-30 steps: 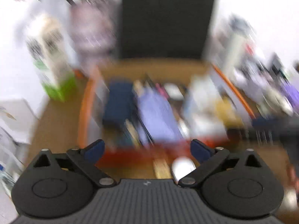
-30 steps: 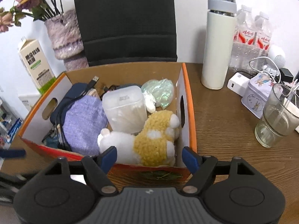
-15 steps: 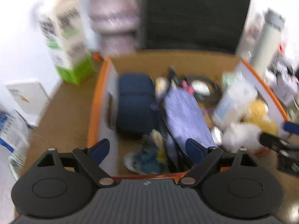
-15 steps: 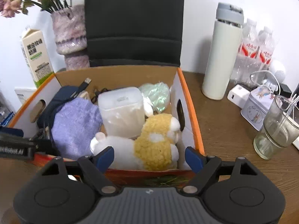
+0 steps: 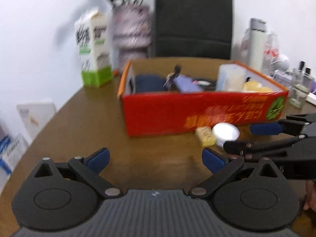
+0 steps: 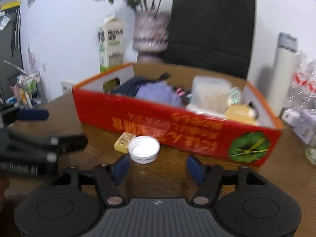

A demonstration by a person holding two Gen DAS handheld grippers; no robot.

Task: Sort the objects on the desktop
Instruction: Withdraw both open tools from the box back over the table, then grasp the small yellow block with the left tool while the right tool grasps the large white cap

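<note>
A red cardboard box [image 5: 197, 114] [image 6: 177, 126] holds a navy pouch [image 5: 148, 85], a lilac pouch [image 6: 158, 94], a clear container [image 6: 209, 96] and a yellow plush toy [image 6: 240, 112]. On the table in front of it lie a white lid [image 6: 144, 147] [image 5: 226, 132] and a small yellow block [image 6: 125, 141] [image 5: 205, 137]. My right gripper [image 6: 157, 165] [image 5: 250, 138] hovers low just short of the lid, jaws closing with nothing between them. To its left, my left gripper [image 5: 156, 159] [image 6: 67, 127] is opening wide over bare wood.
A milk carton [image 5: 94, 55], a flower vase [image 5: 132, 33] and a black chair back [image 5: 193, 19] stand behind the box. At the right are a white flask [image 6: 284, 75], bottled water [image 6: 304, 79], a glass [image 5: 300, 86] and a small white tin [image 6: 304, 122].
Both grippers have dropped from above the box to table level in front of its red side. The right jaws have narrowed. The lid and the yellow block have come into the right wrist view.
</note>
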